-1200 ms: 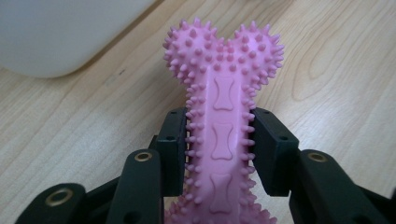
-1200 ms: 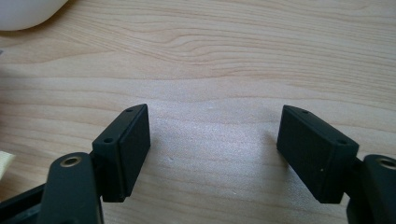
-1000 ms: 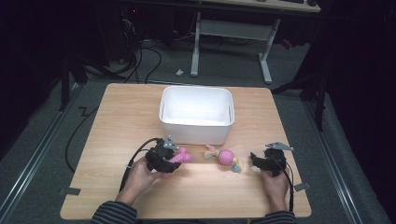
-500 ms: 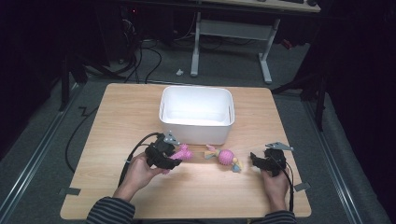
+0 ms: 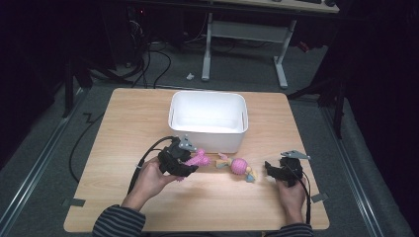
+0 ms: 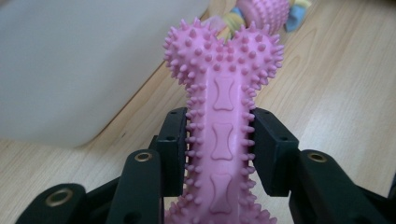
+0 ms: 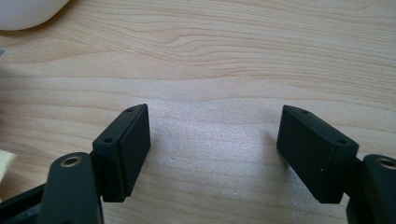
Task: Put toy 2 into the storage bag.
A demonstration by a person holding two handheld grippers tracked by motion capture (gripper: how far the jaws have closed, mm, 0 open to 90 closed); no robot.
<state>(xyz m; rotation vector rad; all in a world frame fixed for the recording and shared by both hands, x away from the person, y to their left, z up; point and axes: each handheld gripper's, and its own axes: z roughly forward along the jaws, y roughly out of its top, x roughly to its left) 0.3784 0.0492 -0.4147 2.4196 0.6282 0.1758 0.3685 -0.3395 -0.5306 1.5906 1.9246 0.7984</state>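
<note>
A pink spiky bone toy (image 6: 223, 98) is clamped between the jaws of my left gripper (image 6: 219, 140), which is shut on its shaft. In the high view the left gripper (image 5: 184, 163) holds the pink bone (image 5: 198, 158) just above the table, in front of the white bin (image 5: 208, 120). A second toy, a pink spiky ball on a pastel rope (image 5: 239, 167), lies on the table between the two grippers. My right gripper (image 5: 272, 169) rests at the right near the front edge, its jaws open with bare wood between them (image 7: 214, 140).
The white rectangular bin sits at the table's middle back, and its wall (image 6: 84, 60) shows close on the left in the left gripper view. A wooden table (image 5: 123, 123) carries everything. Cables trail from both grippers toward the front edge.
My left gripper has lifted a little with the pink bone in it and drifted slightly toward the bin. The right gripper has stayed where it was.
</note>
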